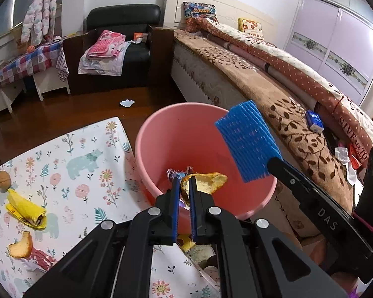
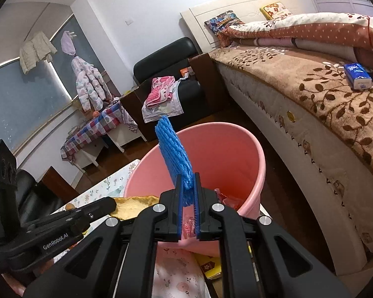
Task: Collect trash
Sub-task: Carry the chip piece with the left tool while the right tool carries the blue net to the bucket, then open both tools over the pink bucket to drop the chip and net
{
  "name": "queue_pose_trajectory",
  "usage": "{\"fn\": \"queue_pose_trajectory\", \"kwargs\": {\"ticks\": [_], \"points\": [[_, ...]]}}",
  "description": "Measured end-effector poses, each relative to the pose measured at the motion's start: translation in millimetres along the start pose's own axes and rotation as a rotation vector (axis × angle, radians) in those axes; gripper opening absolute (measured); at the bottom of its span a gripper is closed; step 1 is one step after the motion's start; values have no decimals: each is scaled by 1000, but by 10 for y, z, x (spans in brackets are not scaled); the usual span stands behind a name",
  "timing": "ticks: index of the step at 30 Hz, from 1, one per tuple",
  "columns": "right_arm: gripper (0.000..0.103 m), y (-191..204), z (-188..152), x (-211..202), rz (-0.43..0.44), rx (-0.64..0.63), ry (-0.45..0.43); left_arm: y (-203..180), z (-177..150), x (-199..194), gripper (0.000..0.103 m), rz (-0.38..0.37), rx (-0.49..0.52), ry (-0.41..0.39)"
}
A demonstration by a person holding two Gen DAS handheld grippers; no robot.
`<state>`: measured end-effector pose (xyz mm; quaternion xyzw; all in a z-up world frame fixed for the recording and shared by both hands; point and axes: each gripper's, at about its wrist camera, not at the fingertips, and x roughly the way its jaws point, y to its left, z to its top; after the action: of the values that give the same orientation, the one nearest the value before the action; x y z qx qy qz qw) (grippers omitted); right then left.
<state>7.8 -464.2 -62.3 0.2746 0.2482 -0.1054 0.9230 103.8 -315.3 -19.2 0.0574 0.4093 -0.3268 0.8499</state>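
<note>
A pink bucket (image 1: pixel 186 139) stands on the floor beside the table, with wrappers (image 1: pixel 176 173) lying inside it. My left gripper (image 1: pixel 185 181) is shut on a yellow-orange fruit peel (image 1: pixel 209 181) and holds it over the bucket's near rim. My right gripper (image 2: pixel 188 182) is shut on a blue foam fruit net (image 2: pixel 174 154), which sticks up over the bucket (image 2: pixel 218 154). That net (image 1: pixel 248 141) and the right gripper's black arm show at the right of the left wrist view. The peel (image 2: pixel 134 206) and the left gripper's arm show at the lower left of the right wrist view.
On the floral tablecloth (image 1: pixel 87 154) lie a banana peel (image 1: pixel 27 209), an orange peel piece (image 1: pixel 21 245), a walnut (image 1: pixel 3 178) and a crumpled wrapper (image 1: pixel 39 260). A bed (image 1: pixel 273 94) runs along the right. A white scrap (image 1: pixel 126 103) lies on the wooden floor.
</note>
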Motion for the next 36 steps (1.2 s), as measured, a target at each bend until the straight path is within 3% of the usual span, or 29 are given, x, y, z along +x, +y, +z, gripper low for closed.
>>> {"fn": "queue_pose_trajectory", "kwargs": {"ticks": [4,6,8,11,13,15,17,23,36], "points": [[7,-3,-27,53,-4,0,8,-16,-15,28,9,-1,2,2],[8,-12,-30,76,-8,1,13,-15,-21,20,20,-10,4,-5],[8,-15,-30,112,-11,5,25,-10,-22,-7,42,-12,5,-15],[9,-26,-25,145,-10,16,47,6,-25,-68,43,-20,3,-36],[15,-18,-29,148,-9,14,50,36,-27,-113,43,-22,-2,-41],[28,-12,-33,128,-2,13,39,65,-35,-154,44,-24,-10,-45],[31,5,-33,105,-5,7,30,81,-47,-191,44,-24,-14,-49],[31,128,-60,-17,13,-26,14,214,-93,-408,44,-12,-32,-77],[31,720,-273,-255,114,-139,38,1067,-347,-1306,48,160,-123,-185]]}}
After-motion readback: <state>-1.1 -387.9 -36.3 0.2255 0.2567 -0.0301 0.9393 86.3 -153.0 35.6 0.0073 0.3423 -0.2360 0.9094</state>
